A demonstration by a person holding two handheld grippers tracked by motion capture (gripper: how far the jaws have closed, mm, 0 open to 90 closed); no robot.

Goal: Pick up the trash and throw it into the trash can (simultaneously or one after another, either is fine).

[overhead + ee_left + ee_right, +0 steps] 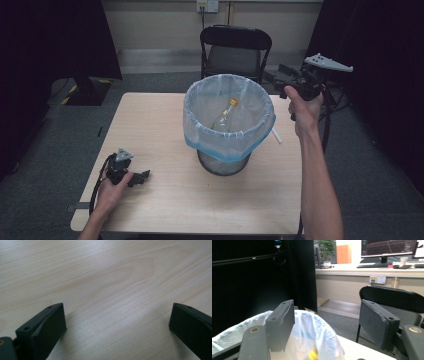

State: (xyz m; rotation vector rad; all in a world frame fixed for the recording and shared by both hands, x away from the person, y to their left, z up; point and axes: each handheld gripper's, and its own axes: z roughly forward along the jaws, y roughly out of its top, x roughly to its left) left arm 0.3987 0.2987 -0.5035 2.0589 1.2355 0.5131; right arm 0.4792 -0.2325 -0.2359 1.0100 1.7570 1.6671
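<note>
A mesh waste bin (223,165) lined with a pale blue bag (229,111) stands mid-table. Inside it lies a clear bottle with a yellow cap (226,114). My right gripper (276,74) is held up in the air beside the bin's far right rim, open and empty; its jaws frame the bag's rim (317,327) and a black chair (392,298). My left gripper (145,176) rests low on the wooden table (150,125) at the front left, open, with bare wood (117,300) between its jaws.
A white straw-like stick (276,135) lies on the table right of the bin. A black folding chair (235,50) stands behind the table. Dark curtains flank both sides. A desk with a monitor (387,247) sits far off.
</note>
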